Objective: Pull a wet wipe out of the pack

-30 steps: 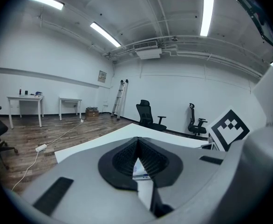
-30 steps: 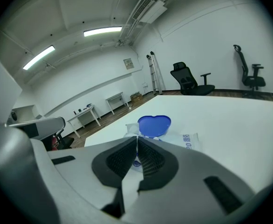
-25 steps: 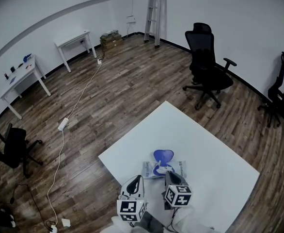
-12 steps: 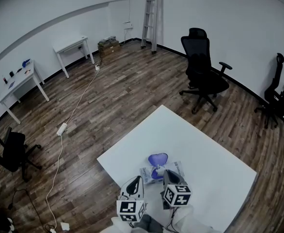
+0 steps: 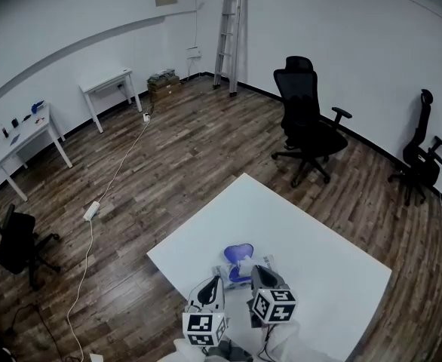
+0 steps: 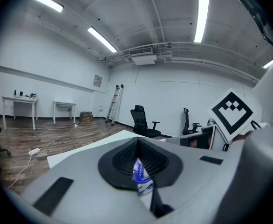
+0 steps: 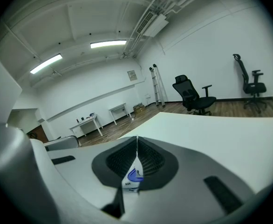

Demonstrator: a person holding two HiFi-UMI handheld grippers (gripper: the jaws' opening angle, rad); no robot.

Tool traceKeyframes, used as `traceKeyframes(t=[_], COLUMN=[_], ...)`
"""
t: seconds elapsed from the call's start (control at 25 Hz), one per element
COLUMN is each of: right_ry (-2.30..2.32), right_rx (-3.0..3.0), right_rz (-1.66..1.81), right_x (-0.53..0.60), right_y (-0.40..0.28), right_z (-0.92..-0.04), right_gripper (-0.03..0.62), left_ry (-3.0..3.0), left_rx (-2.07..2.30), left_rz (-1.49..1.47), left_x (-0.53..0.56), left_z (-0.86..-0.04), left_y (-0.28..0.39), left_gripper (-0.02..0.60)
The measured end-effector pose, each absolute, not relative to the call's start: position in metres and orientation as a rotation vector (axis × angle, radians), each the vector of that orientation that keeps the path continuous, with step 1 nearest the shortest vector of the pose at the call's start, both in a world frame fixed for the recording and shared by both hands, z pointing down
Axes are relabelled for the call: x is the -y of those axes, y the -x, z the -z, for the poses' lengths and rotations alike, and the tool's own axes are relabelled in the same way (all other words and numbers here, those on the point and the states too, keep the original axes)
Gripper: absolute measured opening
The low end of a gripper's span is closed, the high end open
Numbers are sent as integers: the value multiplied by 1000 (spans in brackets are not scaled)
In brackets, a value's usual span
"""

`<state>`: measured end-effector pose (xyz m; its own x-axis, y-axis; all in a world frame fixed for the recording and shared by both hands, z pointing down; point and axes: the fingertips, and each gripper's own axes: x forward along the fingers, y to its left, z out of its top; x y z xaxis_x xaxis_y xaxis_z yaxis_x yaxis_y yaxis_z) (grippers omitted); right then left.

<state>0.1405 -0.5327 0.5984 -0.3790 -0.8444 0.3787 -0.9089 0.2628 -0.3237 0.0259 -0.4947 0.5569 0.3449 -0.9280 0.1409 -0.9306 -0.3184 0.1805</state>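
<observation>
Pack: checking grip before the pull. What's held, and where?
The pack, by both claws: left claw pinches its left edge, right claw its right edge.

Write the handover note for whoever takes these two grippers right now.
Left gripper: shut on the pack, gripping one edge.
Right gripper: shut on a thin white sheet, apparently the wet wipe, just over the pack's opening.
Pack: at the near end of the white table, between the grippers, blue lid flipped open.
Done: lid open, pack held, wipe pinched.
Left: draw the wipe fully clear of the pack. Whether it has come free yet cannot be told.
</observation>
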Motion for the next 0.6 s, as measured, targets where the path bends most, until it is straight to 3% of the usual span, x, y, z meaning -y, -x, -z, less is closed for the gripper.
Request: traceKeyframes(t=[0.6], right_ry=[-1770], right_rx=[2431], right_rz=[-620], right_x=[508], right_y=[-152], right_z=[-558], right_gripper=[15], left_ry=[-2450], left_rx=[1644], left_rz=[35], left_x=[484], left_z=[-531], left_y=[-45], left_gripper=[-2])
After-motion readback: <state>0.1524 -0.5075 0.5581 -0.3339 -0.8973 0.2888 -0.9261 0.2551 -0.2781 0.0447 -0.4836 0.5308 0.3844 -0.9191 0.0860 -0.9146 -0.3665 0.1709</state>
